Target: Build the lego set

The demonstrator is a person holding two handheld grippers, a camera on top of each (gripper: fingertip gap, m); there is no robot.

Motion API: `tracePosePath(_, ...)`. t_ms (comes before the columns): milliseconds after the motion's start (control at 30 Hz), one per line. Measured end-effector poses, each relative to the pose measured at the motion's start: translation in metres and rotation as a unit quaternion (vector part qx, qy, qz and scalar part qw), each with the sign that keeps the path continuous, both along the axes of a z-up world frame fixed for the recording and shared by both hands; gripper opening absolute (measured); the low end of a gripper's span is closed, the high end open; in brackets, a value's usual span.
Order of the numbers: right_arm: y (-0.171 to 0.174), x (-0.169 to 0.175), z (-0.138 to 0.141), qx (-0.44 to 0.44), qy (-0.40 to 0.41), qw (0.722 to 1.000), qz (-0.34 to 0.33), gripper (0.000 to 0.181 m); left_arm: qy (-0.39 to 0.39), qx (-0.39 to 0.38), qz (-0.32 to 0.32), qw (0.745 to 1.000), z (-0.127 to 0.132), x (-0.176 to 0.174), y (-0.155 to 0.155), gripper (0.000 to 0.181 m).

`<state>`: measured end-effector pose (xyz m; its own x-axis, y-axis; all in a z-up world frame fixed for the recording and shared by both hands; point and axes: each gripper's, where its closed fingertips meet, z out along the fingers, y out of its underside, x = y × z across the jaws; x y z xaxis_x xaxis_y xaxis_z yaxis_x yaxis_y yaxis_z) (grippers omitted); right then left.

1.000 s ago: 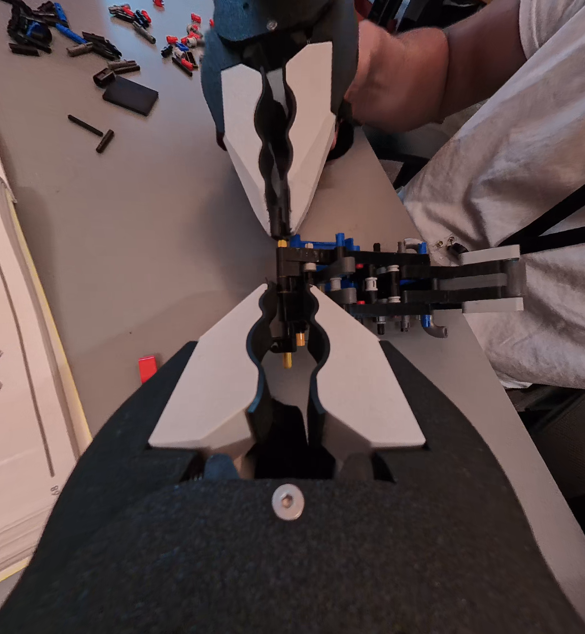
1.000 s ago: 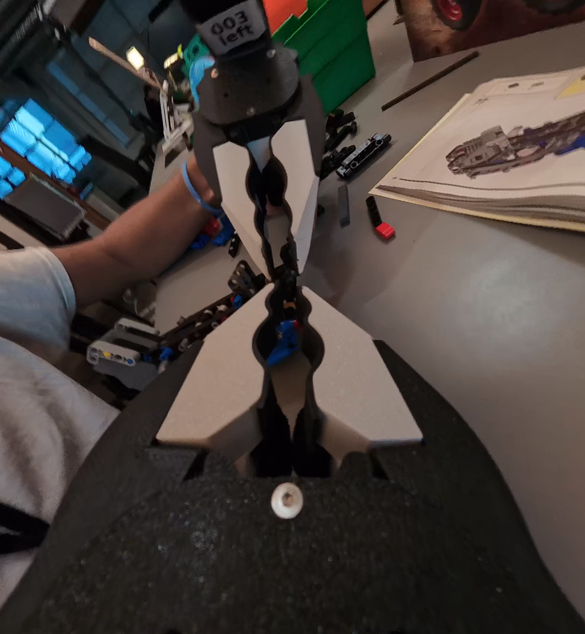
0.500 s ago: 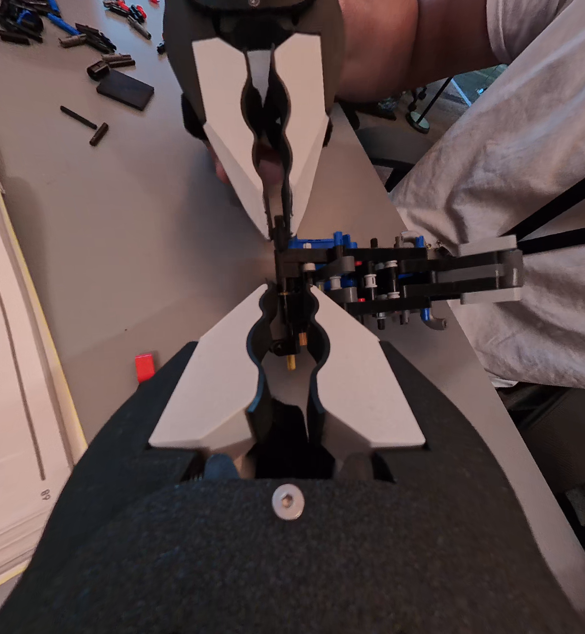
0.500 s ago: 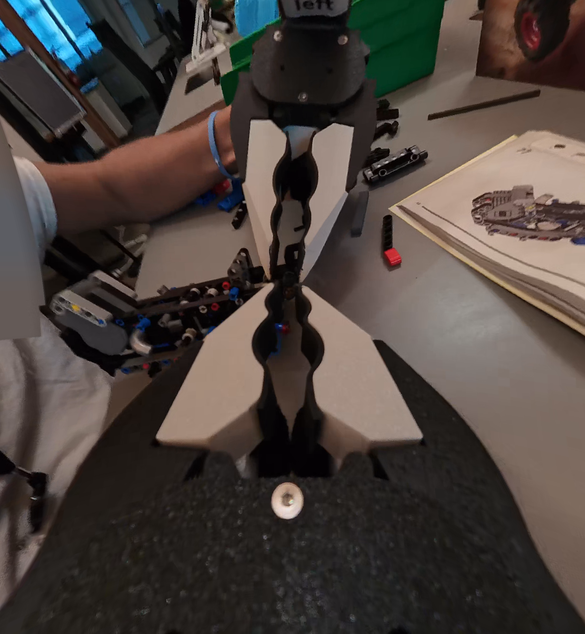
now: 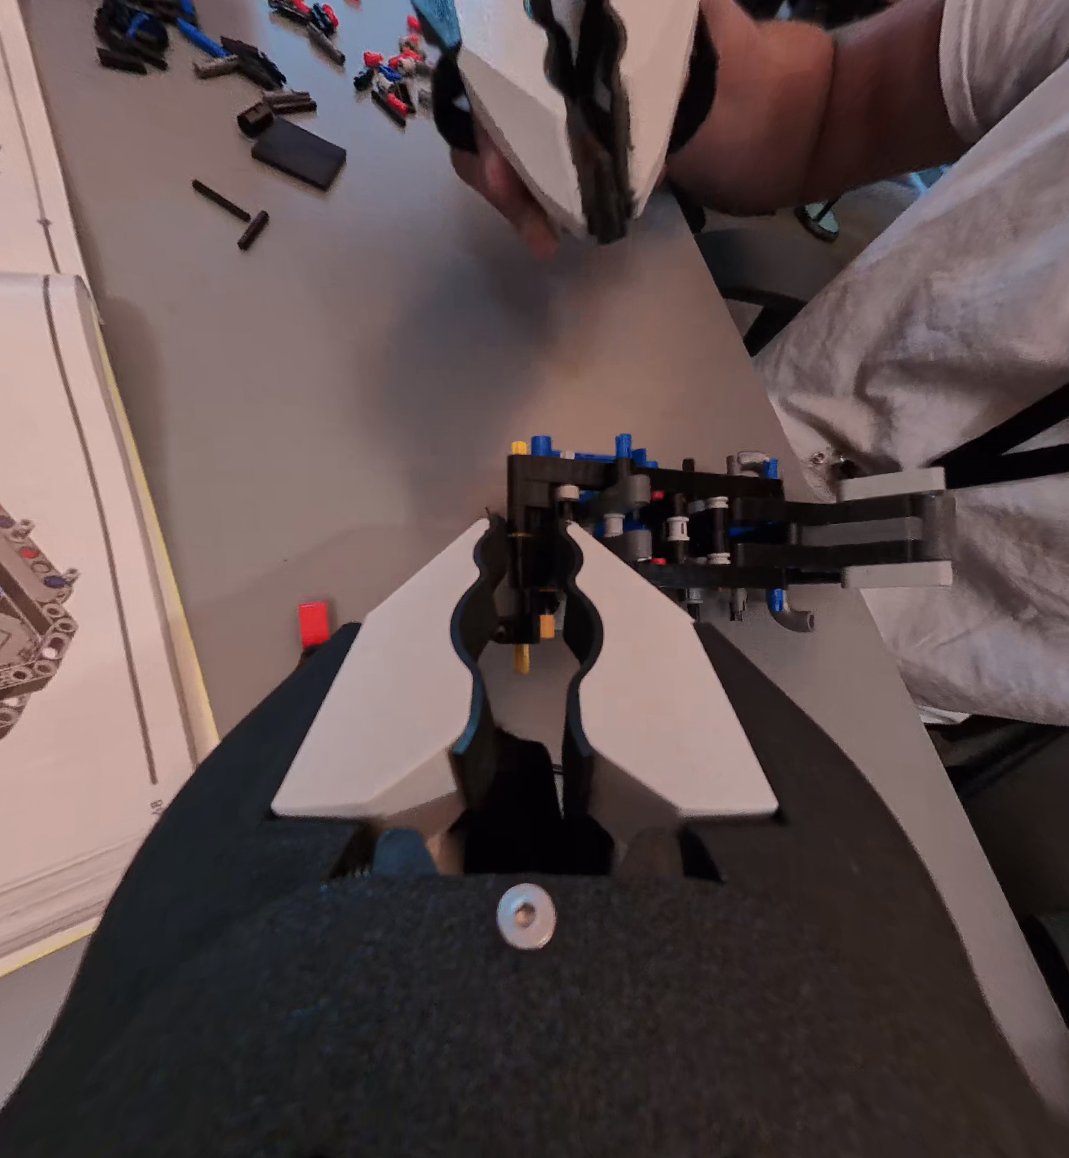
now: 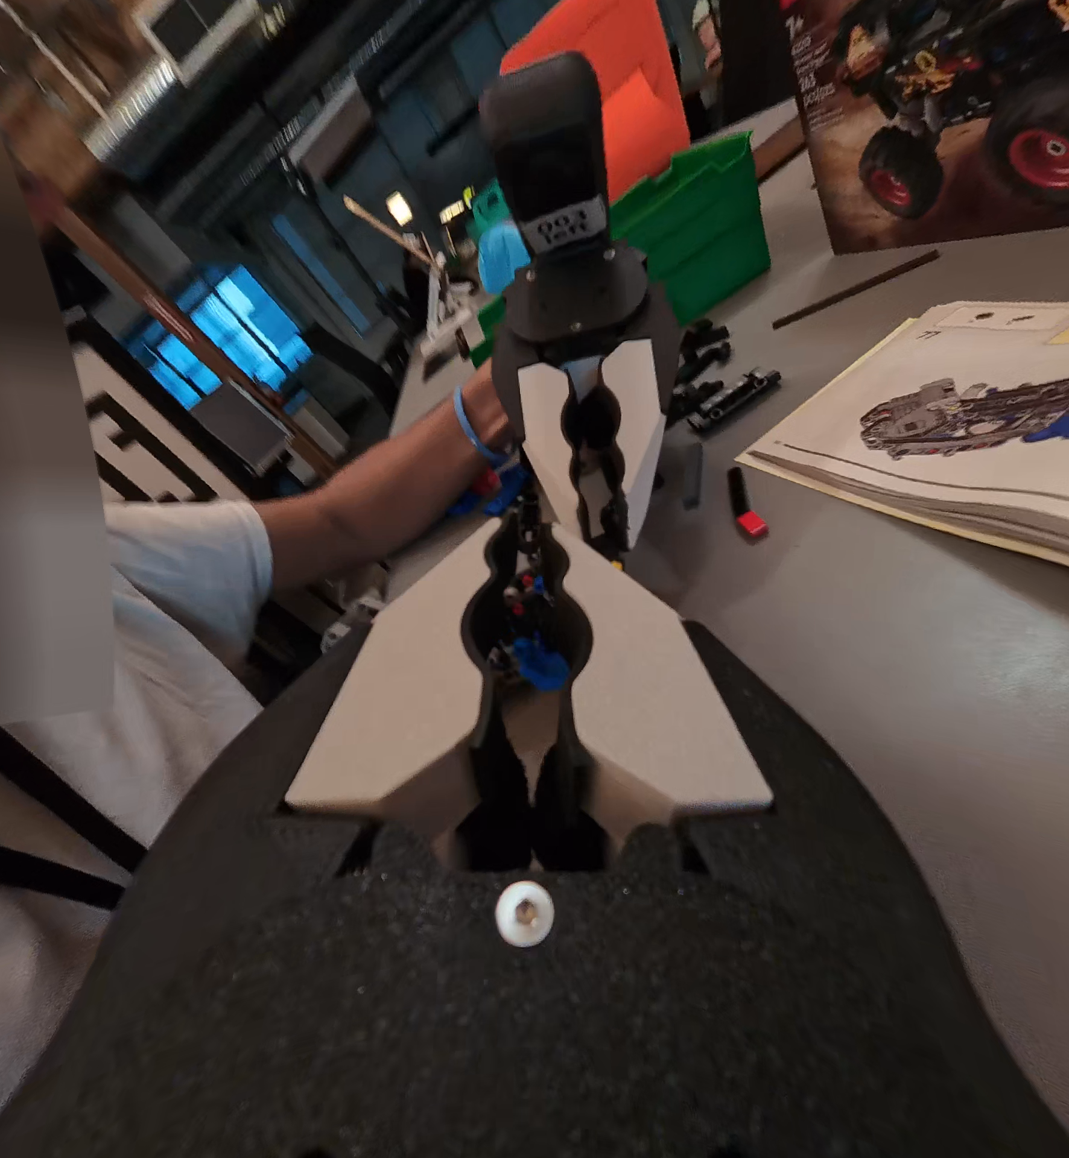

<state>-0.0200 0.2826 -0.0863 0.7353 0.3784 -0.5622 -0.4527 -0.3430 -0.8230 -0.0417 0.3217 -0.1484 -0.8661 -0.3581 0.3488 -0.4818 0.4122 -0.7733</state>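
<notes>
The lego model (image 5: 663, 526), a black frame with blue, grey and yellow pins, is gripped at its near end between the jaws of the left gripper (image 5: 535, 523), which are closed on it with only the frame's width between them. The rest of the model extends to the right of those jaws, out past the worktop (image 5: 344, 376) edge. The right gripper (image 5: 607, 235) sits well ahead of the left jaws, clear of the model, motion-blurred; its jaws appear nearly closed, with nothing visibly held. In the right wrist view the model's blue and black parts (image 6: 535, 652) appear behind the slot between the right jaws, not clamped. To the left of the left jaws lies an open instruction booklet (image 5: 24, 564), with a small red piece (image 5: 313, 620) just beside the gripper body. Loose pieces (image 5: 281, 119) are scattered far ahead and to the left. Beyond the left gripper (image 6: 604, 532) in the right wrist view stand a green bin (image 6: 701, 244) and the set's box (image 6: 958, 125).
</notes>
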Motion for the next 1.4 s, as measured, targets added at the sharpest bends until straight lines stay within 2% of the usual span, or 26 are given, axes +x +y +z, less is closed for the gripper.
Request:
tracePosePath(100,-0.002,0.001,0.007,0.037,0.087,0.995,-0.012,0.006,-0.022,0.021,0.036,0.999,0.006,0.012,-0.001,0.021)
tracePosePath(200,-0.006,0.009,0.016,0.064,0.163,0.984,-0.023,0.006,-0.114,0.031,0.095,0.988,0.035,0.030,-0.007,0.036)
tracePosePath(267,-0.009,0.010,0.022,0.077,0.183,0.980,-0.021,0.006,-0.224,0.077,0.126,0.963,0.052,0.038,-0.017,0.037)
tracePosePath(333,-0.010,0.013,0.022,0.081,0.175,0.981,-0.030,0.006,-0.329,0.131,0.147,0.923,0.066,0.042,-0.032,0.031)
tracePosePath(433,-0.014,0.015,0.028,0.097,0.183,0.978,-0.033,0.006,-0.435,0.191,0.164,0.865,0.081,0.044,-0.050,0.029)
tracePosePath(533,-0.015,0.011,0.028,0.096,0.176,0.979,-0.029,0.006,-0.471,0.197,0.180,0.841,0.091,0.044,-0.062,0.027)
tracePosePath(633,-0.019,0.007,0.035,0.114,0.169,0.979,-0.019,0.006,-0.473,0.198,0.175,0.840,0.092,0.042,-0.069,0.016)
tracePosePath(733,-0.021,0.008,0.030,0.102,0.140,0.985,-0.024,0.006,-0.478,0.221,0.159,0.835,0.088,0.041,-0.067,0.014)
tracePosePath(833,-0.023,0.003,0.024,0.085,0.121,0.989,-0.010,0.006,-0.472,0.221,0.132,0.843,0.082,0.036,-0.068,0.013)
tracePosePath(1000,-0.022,-0.003,0.018,0.072,0.075,0.995,-0.004,0.006,-0.476,0.229,0.107,0.842,0.076,0.030,-0.068,0.013)
tracePosePath(1067,-0.021,-0.004,0.014,0.067,0.031,0.997,-0.015,0.007,-0.475,0.238,0.100,0.841,0.073,0.029,-0.067,0.013)
tracePosePath(1133,-0.019,-0.002,0.005,0.049,-0.011,0.998,-0.026,0.006,-0.448,0.241,0.088,0.856,0.064,0.028,-0.064,0.014)
tracePosePath(1200,-0.019,0.005,0.003,0.047,-0.048,0.997,-0.046,0.006,-0.362,0.235,0.113,0.895,0.057,0.029,-0.042,0.019)
tracePosePath(1267,-0.020,0.014,-0.010,0.021,-0.105,0.992,-0.061,0.007,-0.237,0.182,0.133,0.945,0.048,0.020,-0.020,0.025)
tracePosePath(1300,-0.020,0.020,-0.016,0.011,-0.135,0.988,-0.074,0.006,-0.180,0.161,0.128,0.962,0.042,0.014,-0.012,0.025)
tracePosePath(1367,-0.019,0.028,-0.023,-0.007,-0.174,0.980,-0.094,0.006,-0.091,0.151,0.093,0.980,0.029,0.004,-0.002,0.028)
tracePosePath(1400,-0.019,0.028,-0.024,-0.008,-0.183,0.978,-0.098,0.006,-0.063,0.165,0.078,0.981,0.023,0.005,0.002,0.028)
